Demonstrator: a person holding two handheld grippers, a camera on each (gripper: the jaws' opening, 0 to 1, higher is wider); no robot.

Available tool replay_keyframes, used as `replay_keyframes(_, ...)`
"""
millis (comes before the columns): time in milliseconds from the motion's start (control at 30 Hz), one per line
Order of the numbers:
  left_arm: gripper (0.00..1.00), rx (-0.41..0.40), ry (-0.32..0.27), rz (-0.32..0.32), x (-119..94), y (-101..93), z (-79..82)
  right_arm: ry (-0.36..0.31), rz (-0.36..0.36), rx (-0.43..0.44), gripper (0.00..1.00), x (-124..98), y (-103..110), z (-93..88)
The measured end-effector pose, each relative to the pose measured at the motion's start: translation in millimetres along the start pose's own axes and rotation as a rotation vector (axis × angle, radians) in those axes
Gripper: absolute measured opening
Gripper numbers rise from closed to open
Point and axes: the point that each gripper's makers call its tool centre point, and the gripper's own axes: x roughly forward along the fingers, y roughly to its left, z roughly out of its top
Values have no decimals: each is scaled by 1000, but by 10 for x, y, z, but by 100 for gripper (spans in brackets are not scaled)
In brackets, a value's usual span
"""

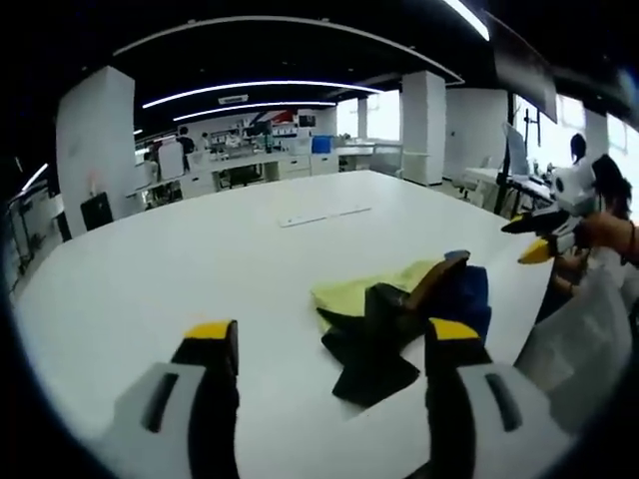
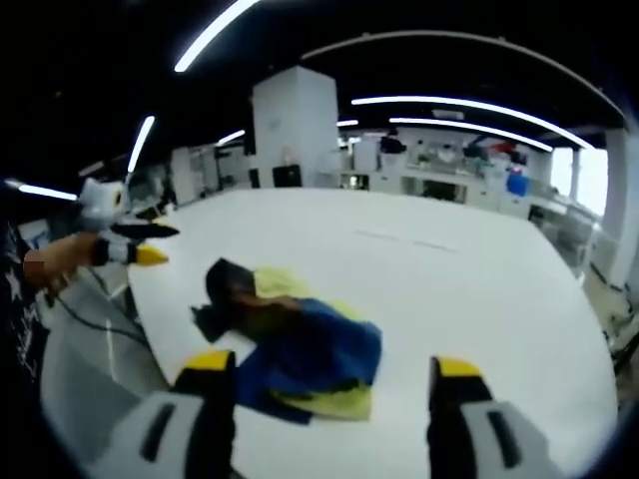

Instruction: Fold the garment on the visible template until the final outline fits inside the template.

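A crumpled garment (image 1: 409, 299) of yellow, blue and black cloth lies in a heap on the white table (image 1: 180, 269), near its edge. My left gripper (image 1: 332, 337) is open, its yellow-tipped jaws standing wide apart short of the heap, with nothing held. In the right gripper view the same garment (image 2: 300, 339) lies just beyond my right gripper (image 2: 334, 367), which is open and holds nothing. Each gripper shows in the other's view, held by a hand off the table's edge: the right gripper (image 1: 524, 242) and the left gripper (image 2: 160, 244). A faint thin marking (image 1: 324, 216) lies farther along the table.
The table (image 2: 479, 279) is large and rounded, and its edge runs close beside the garment. Behind it are white pillars (image 1: 95, 140), desks with equipment (image 1: 250, 160) and people at the back. A person's hand and arm (image 1: 609, 235) hold the far gripper.
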Motion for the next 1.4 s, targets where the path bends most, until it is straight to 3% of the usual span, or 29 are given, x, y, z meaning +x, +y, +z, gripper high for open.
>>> replay_keyframes(133, 69, 6, 3, -9, 76, 9, -8, -7, 2, -13, 71, 88, -18, 16)
replay_keyframes(533, 59, 11, 27, -70, 331, -214, -29, 10, 29, -53, 56, 343, -12, -8)
replay_keyframes(667, 56, 23, 40, -72, 397, -192, -65, 16, 40, -53, 52, 412, -16, -20)
replay_keyframes(1067, 39, 18, 80, -127, 540, -337, -171, 17, 78, -158, 32, 605, 33, 33)
replay_keyframes(1400, 17, 12, 110, -185, 640, -447, -249, 19, 93, -196, 16, 731, 65, -17)
